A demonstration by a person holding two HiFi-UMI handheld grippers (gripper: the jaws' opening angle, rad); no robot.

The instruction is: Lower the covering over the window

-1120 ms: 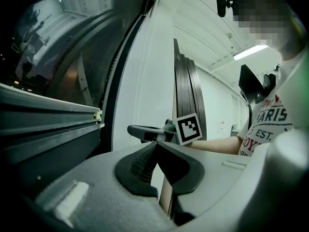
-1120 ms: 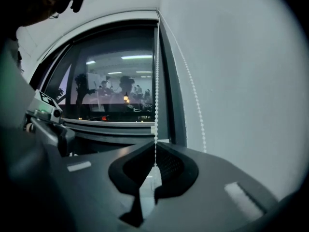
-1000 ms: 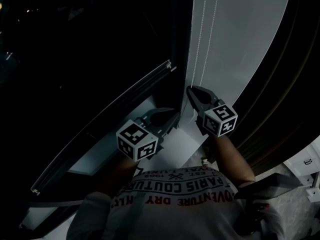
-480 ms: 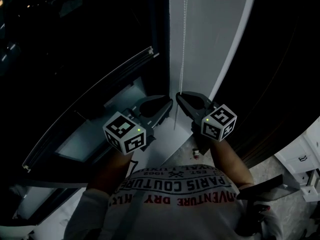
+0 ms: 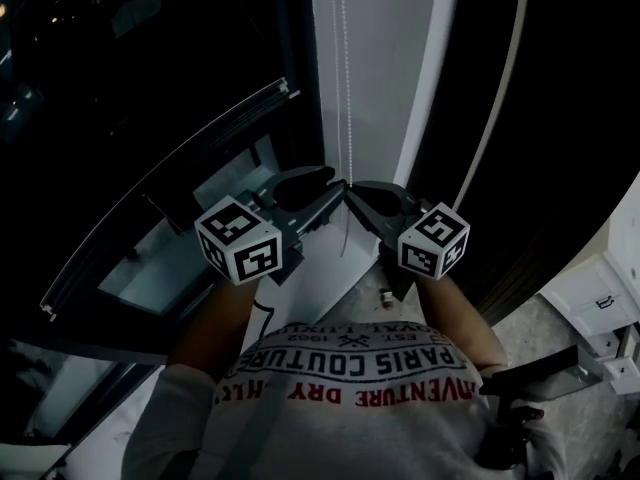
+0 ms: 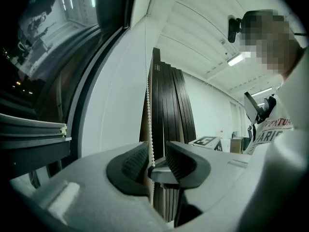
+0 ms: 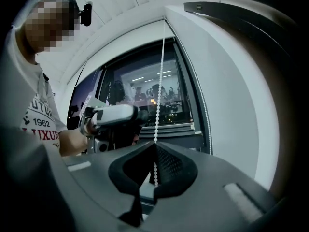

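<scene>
Your right gripper is clamped on the bead chain, with one strand pinched between its pads. The jaws of your left gripper have just been opening. They stand apart with a strand hanging between them, and neither pad presses it.

In the head view the chain drops from 12 o'clock down the white jamb to the two sets of tips, which sit almost nose to nose at the centre. A pale rail slants from 8 o'clock up toward 11 o'clock. I take it for the bottom bar of the covering, though the dark window makes that hard to confirm.

What could go wrong from here:
- **Slipping:** only one grip holds the chain right now. If you pull at an angle instead of along the strand, the beads may skip through the pads and the covering stalls.
- **Wrong strand:** if you close the left jaws on the other strand of the loop, you fight your own pull or wind the covering up.
- **Collision:** the tips are so close that closing or reaching past could knock the right gripper and loosen its hold.
- **Jerking:** a sharp tug could jump the chain off its drive at the top, which is out of view.

Count:
- two grippers
- two marker cubes, one at 8 o'clock and one at 4 o'clock from the tips
- two chain strands side by side on the jamb
- one rail
- one jamb
</scene>
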